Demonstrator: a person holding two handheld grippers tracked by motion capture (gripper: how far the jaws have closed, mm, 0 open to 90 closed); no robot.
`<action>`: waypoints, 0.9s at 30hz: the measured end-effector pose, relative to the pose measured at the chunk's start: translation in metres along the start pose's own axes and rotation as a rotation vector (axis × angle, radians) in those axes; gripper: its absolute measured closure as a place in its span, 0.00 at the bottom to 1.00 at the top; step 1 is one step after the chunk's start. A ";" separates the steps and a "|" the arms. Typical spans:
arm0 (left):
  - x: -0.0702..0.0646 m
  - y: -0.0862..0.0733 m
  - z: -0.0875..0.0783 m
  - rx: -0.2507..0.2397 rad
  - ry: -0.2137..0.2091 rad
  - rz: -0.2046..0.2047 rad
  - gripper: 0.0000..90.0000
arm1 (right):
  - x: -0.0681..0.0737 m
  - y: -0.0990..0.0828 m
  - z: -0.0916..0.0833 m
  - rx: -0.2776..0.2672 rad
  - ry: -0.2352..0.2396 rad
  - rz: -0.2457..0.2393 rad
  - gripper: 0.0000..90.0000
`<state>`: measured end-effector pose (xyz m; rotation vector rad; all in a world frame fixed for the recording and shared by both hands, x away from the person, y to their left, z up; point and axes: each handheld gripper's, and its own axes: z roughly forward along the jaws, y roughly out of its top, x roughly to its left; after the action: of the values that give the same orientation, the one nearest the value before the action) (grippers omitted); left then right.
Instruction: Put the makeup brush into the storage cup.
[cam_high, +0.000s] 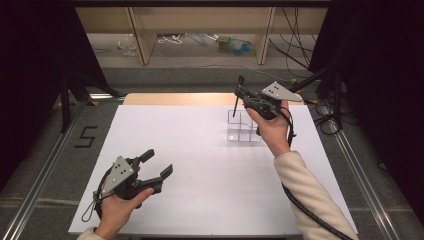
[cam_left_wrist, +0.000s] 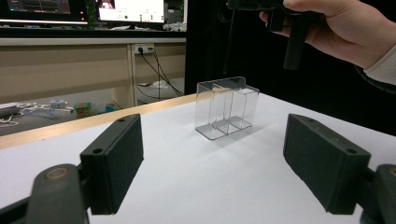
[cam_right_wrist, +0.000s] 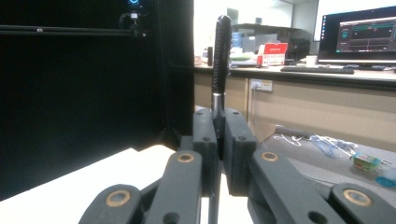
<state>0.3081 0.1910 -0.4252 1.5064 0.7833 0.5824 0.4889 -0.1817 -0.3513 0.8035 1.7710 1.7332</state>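
Right tool (cam_high: 243, 96) pinches the slim black pen (cam_right_wrist: 221, 51) upright over the clear organizer (cam_high: 244, 128), left tool (cam_high: 160, 163) spread wide and idle: lower it straight into one compartment.

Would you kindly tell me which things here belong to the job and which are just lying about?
In the job:
- right gripper, shut on the black pen
- clear divided holder

Lying about:
- open left gripper
- cables on the floor
- monitor

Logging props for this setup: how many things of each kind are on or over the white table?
Clear divided holder: 1
Black pen-like tool, clamped upright in the right claw: 1
Handheld claws, counting the open left claw: 2
Total: 4
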 end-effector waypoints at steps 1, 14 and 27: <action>0.000 0.000 0.000 0.000 0.000 0.003 0.22 | 0.000 0.000 0.000 0.003 0.002 0.000 0.95; 0.000 0.000 0.000 0.000 0.001 0.003 0.22 | -0.001 -0.002 0.004 0.005 -0.004 0.001 0.95; 0.001 0.000 0.000 0.000 0.001 0.003 0.22 | -0.002 -0.004 0.006 0.006 -0.015 -0.001 0.95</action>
<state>0.3082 0.1916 -0.4251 1.5074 0.7815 0.5854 0.4948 -0.1790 -0.3555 0.8164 1.7668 1.7180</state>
